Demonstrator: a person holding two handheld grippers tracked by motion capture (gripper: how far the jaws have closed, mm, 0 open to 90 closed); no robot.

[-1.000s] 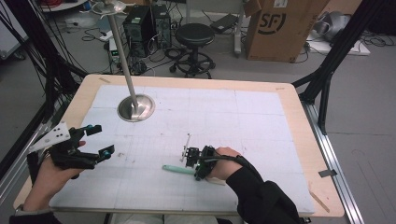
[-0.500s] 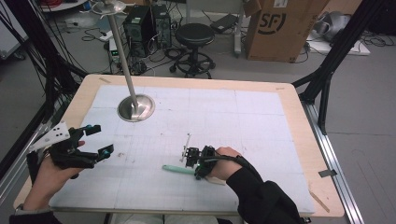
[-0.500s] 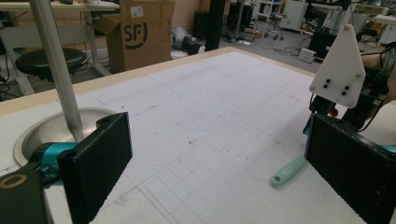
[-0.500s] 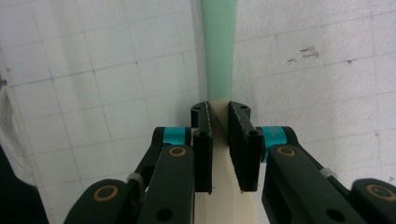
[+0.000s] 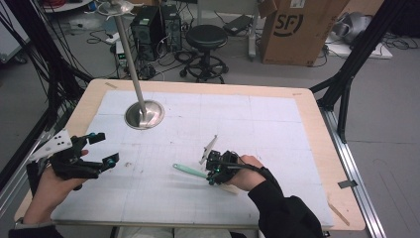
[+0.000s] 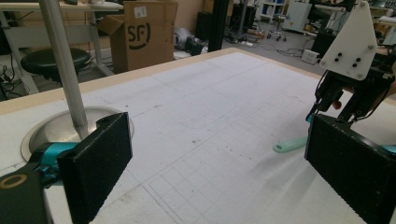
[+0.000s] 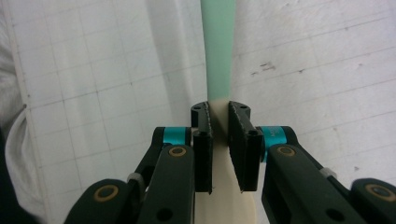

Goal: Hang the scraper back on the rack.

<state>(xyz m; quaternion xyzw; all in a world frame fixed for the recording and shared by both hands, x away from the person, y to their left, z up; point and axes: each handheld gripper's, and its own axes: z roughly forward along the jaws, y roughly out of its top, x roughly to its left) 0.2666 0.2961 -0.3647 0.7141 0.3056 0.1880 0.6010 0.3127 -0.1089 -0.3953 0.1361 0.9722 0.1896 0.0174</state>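
Green-handled spatula (image 5: 190,171) lies near the desk's (image 5: 277,124) middle, clenched in the right tongs (image 7: 219,122); left tongs (image 5: 101,148) gape released.

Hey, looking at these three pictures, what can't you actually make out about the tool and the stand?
- Tool: in the high view its cream end is hidden under the right gripper and hand, so what kind of tool it is stays unclear.
- Tool's green tip: cut off by the top edge in the right gripper view.
- Stand: its top is cut off by the top edge in the left gripper view.
- Left gripper: open, holding nothing.
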